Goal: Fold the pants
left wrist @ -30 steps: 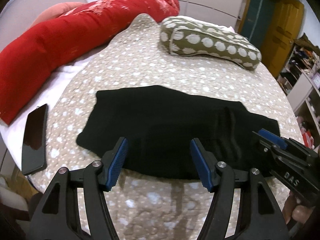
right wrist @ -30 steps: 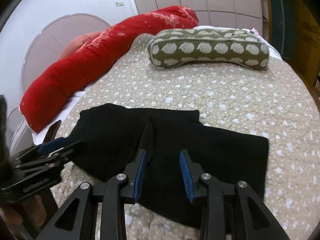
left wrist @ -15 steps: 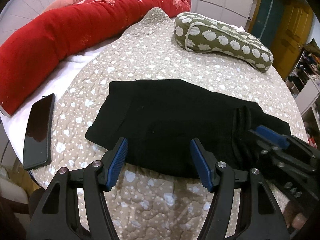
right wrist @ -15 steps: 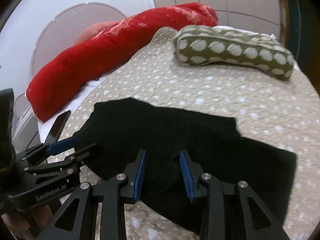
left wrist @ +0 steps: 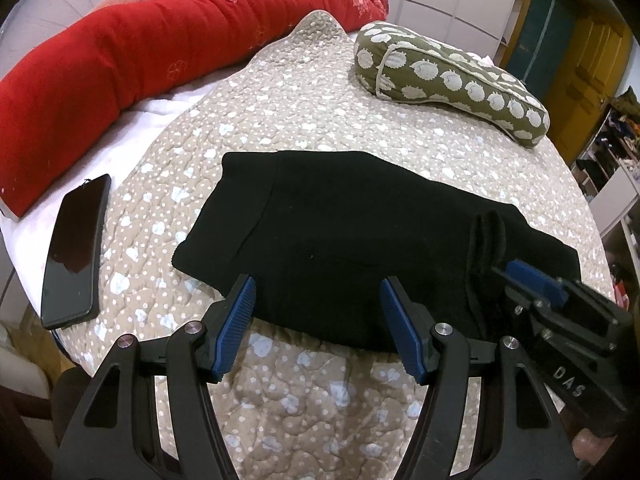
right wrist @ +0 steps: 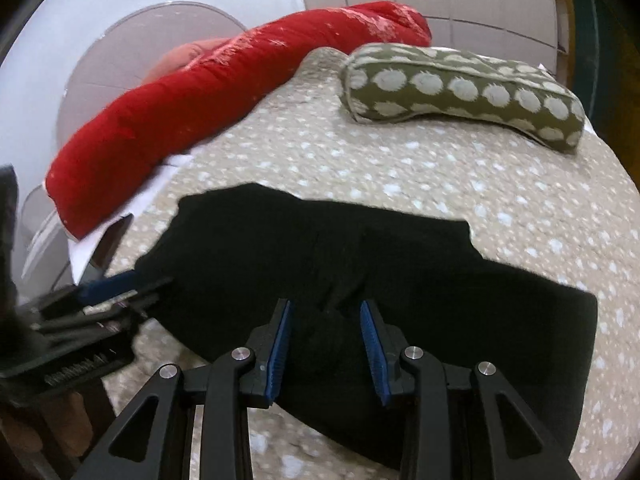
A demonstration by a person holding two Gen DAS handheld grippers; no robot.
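While both grippers, left [left wrist: 318, 330] and right [right wrist: 326, 346], hang spread wide (holding nothing), a one-layer grab at six o'clock could mess up the pants [left wrist: 360, 240].

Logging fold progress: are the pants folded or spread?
Folded: the pants form a compact layered block on the bed, one edge overlapping.

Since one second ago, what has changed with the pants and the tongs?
The fold ridge in the black pants has been laid down flatter. The right tongs have opened a little wider over them. The left tongs stay open and empty; the phone and pillows lie unmoved.
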